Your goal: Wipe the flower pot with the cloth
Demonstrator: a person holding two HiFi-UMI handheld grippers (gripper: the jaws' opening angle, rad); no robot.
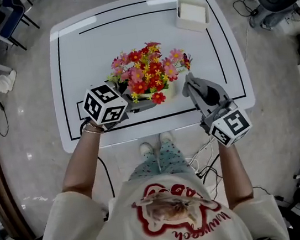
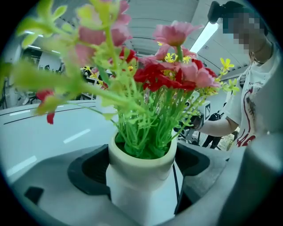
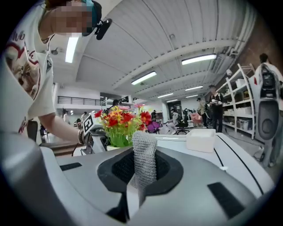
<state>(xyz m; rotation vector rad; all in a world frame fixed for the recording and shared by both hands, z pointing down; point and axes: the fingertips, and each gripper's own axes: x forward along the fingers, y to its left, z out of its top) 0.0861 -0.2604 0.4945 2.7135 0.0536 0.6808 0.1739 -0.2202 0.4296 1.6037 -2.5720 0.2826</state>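
A cream flower pot [image 1: 169, 92] full of red, pink and yellow artificial flowers [image 1: 148, 69] stands near the front of the white table [image 1: 73, 55]. My left gripper [image 1: 145, 104] reaches in from the left and is shut on the pot [image 2: 140, 178], whose body sits squeezed between the two jaws. My right gripper [image 1: 201, 95] hovers just right of the pot, apart from it, shut on a grey knitted cloth [image 1: 196, 86]. In the right gripper view the cloth [image 3: 144, 160] sticks up from between the jaws, with the flowers [image 3: 118, 123] beyond it.
A white rectangular box [image 1: 192, 13] sits at the table's far right corner, also visible as the box [image 3: 200, 140] in the right gripper view. A black line [image 1: 122, 9] runs round the tabletop. Chairs, cables and shelving surround the table.
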